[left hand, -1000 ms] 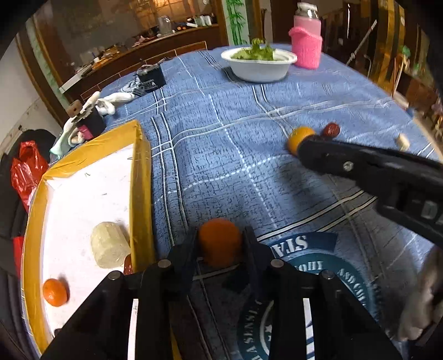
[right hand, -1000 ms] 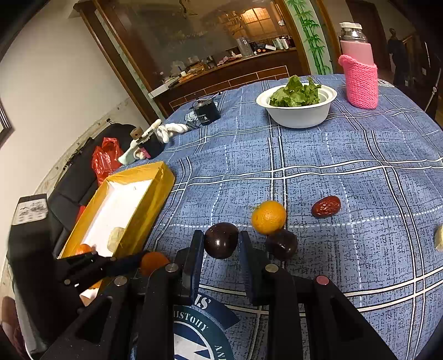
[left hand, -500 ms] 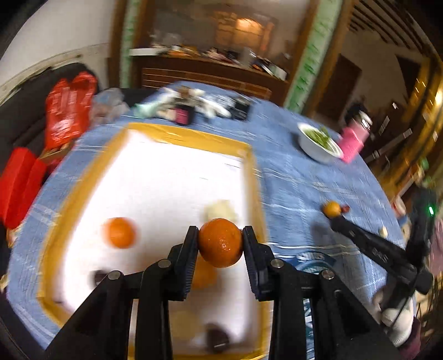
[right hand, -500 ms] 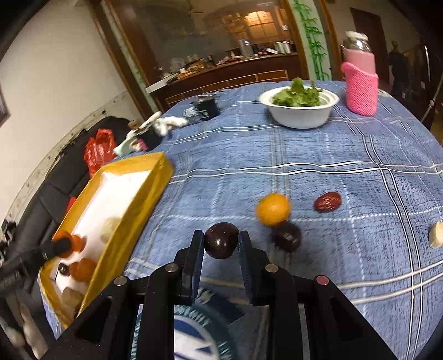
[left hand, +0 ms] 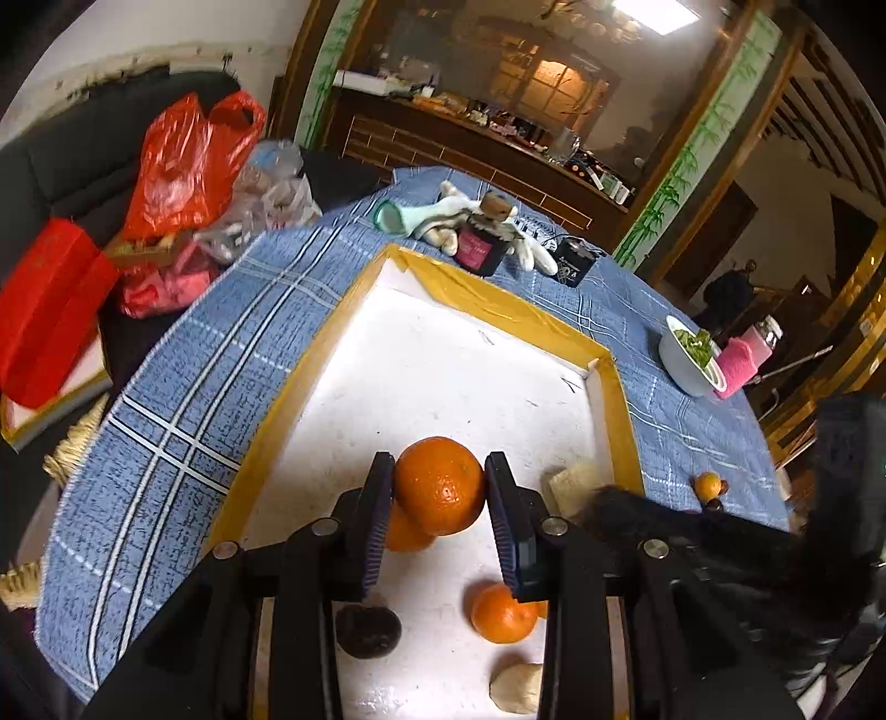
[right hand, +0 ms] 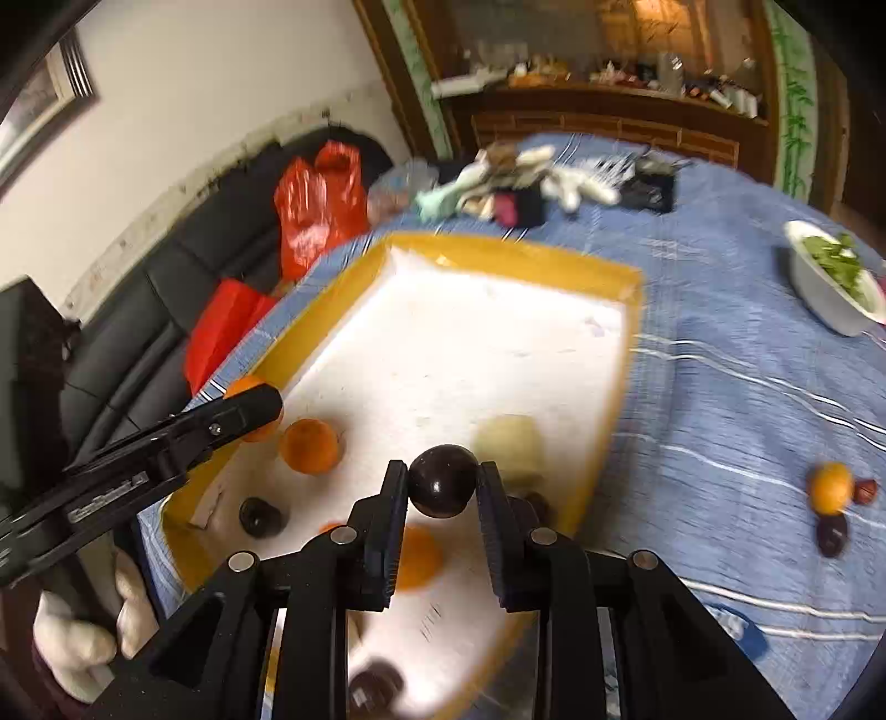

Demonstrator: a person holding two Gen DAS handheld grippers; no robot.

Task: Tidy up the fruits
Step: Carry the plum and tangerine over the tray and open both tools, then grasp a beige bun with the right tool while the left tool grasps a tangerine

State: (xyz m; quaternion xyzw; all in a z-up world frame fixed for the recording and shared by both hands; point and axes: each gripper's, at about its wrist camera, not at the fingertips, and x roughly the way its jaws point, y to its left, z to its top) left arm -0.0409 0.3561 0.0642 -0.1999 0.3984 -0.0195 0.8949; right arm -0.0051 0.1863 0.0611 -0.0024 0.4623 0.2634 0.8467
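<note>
Two claws both loaded over the yellow-rimmed tray (left hand: 501, 307): left claw (left hand: 440, 493) clamped on an orange (left hand: 439, 484), right claw (right hand: 443, 490) clamped on a dark plum (right hand: 443, 481); next, lower and release beside fruit below.

Both views are fisheye pictures, with black corners and lines bowing hard toward the rim. In the left wrist view a ceiling lamp (left hand: 653, 14) glows white at one o'clock and a warm lit window (left hand: 545, 77) sits at twelve; the room behind is dim. The white tray floor (left hand: 443, 376) is bright, nearly washed out, and the picture is mostly sharp. The right wrist view is smeared by motion: the tray rim (right hand: 515, 260), the blue cloth (right hand: 720, 343) and the far clutter at twelve streak.
</note>
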